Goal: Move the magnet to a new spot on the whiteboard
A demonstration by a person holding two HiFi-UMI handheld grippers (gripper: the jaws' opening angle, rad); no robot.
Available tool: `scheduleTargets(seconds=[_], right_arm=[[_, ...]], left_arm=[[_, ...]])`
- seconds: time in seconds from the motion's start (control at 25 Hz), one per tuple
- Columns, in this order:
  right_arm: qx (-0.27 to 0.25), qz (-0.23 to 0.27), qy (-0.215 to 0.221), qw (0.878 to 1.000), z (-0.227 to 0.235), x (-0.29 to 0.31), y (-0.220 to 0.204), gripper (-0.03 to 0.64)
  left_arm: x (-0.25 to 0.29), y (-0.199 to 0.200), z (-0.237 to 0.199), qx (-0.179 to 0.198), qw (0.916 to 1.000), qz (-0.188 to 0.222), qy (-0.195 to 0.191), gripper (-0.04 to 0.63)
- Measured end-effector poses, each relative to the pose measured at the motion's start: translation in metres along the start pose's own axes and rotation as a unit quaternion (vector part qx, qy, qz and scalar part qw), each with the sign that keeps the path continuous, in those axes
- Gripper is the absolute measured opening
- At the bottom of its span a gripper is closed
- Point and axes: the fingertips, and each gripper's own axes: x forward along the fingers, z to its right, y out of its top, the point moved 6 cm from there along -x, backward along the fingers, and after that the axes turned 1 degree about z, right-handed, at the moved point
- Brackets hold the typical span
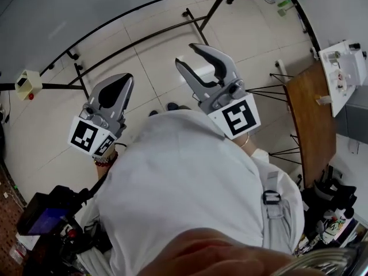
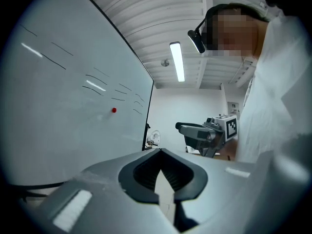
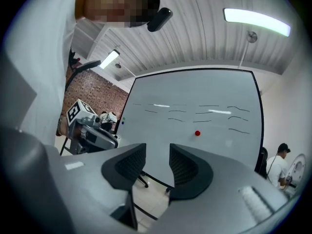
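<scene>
A small red magnet (image 3: 197, 133) sits on the whiteboard (image 3: 195, 101) below some dark pen strokes; the left gripper view shows the magnet (image 2: 113, 110) on the board (image 2: 53, 106) at a slant. Neither gripper touches the board. My left gripper (image 2: 161, 151) is shut with nothing in it, held to the left of the right gripper (image 2: 204, 133). The right gripper (image 3: 157, 150) stands open and empty, pointing at the board. The head view has both held in front of the person's chest, the left gripper (image 1: 125, 80) and the right gripper (image 1: 187, 55); the magnet is hidden there.
The whiteboard stands on black legs (image 1: 192, 19) over a tiled floor. A brown wooden table (image 1: 310, 119) and a white bench with small items (image 1: 345, 68) are at the right. A camera rig (image 1: 46, 217) sits low left. Another person (image 3: 279, 167) stands beyond the board's right edge.
</scene>
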Motion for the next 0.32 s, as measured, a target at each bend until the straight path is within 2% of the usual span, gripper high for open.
scheduleTargets(seconds=[0.12, 0.32], right_arm=[[-0.017, 0.002, 0.002, 1.000, -0.008, 0.004, 0.003, 0.146], [-0.009, 0.023, 0.030, 0.999, -0.032, 0.023, 0.002, 0.146]], left_arm=[[-0.009, -0.005, 0.002, -0.001, 0.9999, -0.014, 0.002, 0.005], [-0.032, -0.001, -0.010, 0.013, 0.9997, -0.017, 0.012, 0.005]])
